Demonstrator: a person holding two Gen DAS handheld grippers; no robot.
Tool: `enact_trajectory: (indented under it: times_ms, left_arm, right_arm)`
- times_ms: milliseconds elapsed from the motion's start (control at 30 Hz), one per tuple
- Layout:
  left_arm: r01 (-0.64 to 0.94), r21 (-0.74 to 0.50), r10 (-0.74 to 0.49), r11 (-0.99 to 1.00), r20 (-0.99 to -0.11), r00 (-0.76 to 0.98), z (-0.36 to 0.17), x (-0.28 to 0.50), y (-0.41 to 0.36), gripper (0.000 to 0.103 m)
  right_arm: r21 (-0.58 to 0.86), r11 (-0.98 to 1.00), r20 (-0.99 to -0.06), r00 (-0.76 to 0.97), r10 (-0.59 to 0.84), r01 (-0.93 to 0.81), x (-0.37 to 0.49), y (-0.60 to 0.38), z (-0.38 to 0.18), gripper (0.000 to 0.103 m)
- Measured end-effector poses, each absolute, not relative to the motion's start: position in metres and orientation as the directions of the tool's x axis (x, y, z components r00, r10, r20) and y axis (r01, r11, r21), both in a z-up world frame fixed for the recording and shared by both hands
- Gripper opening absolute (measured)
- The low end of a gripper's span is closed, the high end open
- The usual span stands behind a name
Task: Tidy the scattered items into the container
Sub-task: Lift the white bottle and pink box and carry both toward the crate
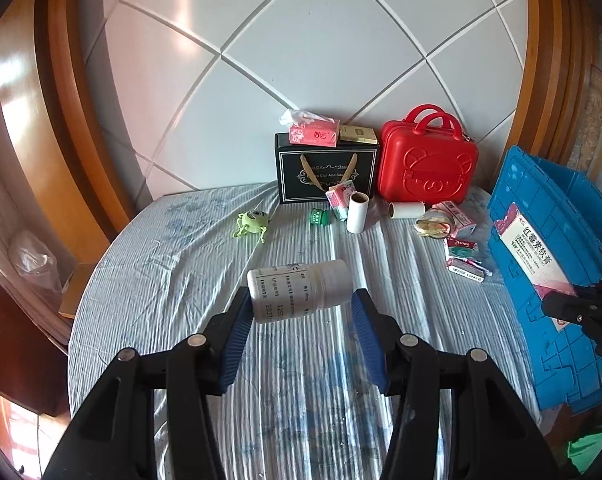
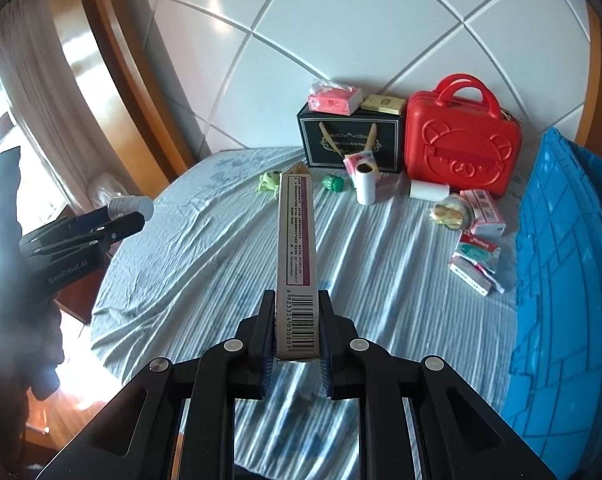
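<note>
My left gripper [image 1: 301,308] is shut on a white pill bottle [image 1: 297,288], held sideways above the striped bed sheet [image 1: 181,280]; the bottle also shows in the right wrist view [image 2: 131,205]. My right gripper [image 2: 297,312] is shut on a long ointment box [image 2: 295,240] with a barcode, held above the bed. The same box shows in the left wrist view [image 1: 535,252] in front of the blue crate [image 1: 561,320]. The blue crate [image 2: 561,280] stands at the right edge of the bed.
At the back stand a black gift box [image 1: 325,172] with a tissue pack on top and a red bear case [image 1: 429,168]. Scattered on the bed: a green toy [image 1: 253,222], a green cap [image 1: 319,217], two paper rolls [image 1: 357,213], medicine boxes [image 1: 463,256], a round packet [image 1: 433,224].
</note>
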State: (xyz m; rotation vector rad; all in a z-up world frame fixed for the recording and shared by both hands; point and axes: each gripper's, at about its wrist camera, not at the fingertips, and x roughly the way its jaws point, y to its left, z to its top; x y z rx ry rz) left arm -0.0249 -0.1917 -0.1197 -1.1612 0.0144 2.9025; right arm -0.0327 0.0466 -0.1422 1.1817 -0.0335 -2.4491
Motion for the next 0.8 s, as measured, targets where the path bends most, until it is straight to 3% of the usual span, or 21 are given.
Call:
enact_trajectory:
  times_ms: [800]
  left_arm:
    - [-0.054, 0.033, 0.022, -0.998, -0.624, -0.781, -0.049, -0.008, -0.104, 0.05]
  right_arm:
    - [0.241, -0.896, -0.655, -0.618, -0.434, 0.374, 0.009, 0.13, -0.08, 0.018]
